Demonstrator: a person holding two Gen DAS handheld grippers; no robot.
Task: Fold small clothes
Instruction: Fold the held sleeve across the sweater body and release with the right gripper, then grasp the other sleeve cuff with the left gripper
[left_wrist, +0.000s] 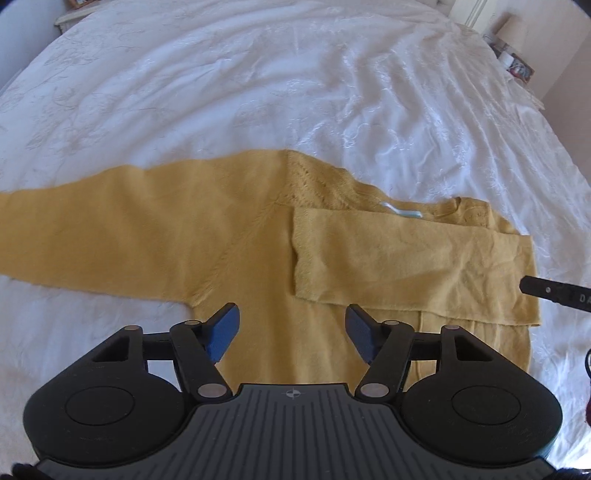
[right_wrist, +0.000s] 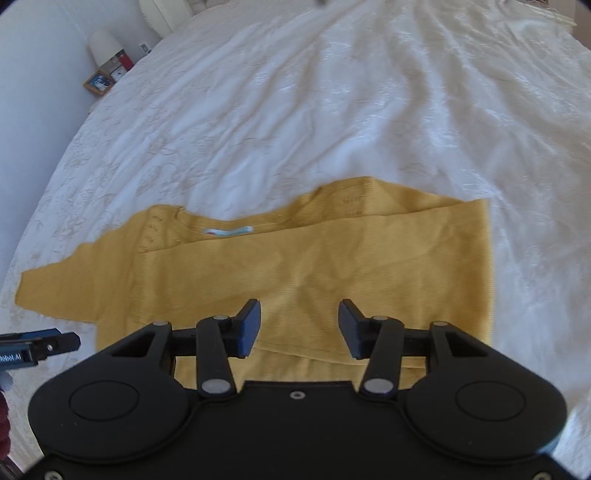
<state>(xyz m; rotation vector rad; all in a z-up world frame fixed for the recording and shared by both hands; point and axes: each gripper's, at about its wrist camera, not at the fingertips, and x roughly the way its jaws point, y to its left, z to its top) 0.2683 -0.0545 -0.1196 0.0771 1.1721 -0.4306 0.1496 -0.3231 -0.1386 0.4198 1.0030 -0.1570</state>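
A mustard-yellow knit sweater (left_wrist: 236, 251) lies flat on the white bedspread (left_wrist: 258, 92). Its right sleeve (left_wrist: 406, 258) is folded across the chest below the neck label (left_wrist: 400, 210); the left sleeve (left_wrist: 74, 229) stretches out to the left. My left gripper (left_wrist: 291, 334) hovers open over the sweater's body near the left armpit, nothing between its blue pads. In the right wrist view the same sweater (right_wrist: 295, 266) shows with the folded sleeve across it. My right gripper (right_wrist: 299, 328) stands open above the folded sleeve's lower edge, empty.
The right gripper's black tip (left_wrist: 554, 291) pokes in at the right edge of the left wrist view; the left one's tip (right_wrist: 40, 345) shows at the left of the right wrist view. A bedside lamp (right_wrist: 105, 44) and a framed picture (right_wrist: 99, 83) stand beside the bed.
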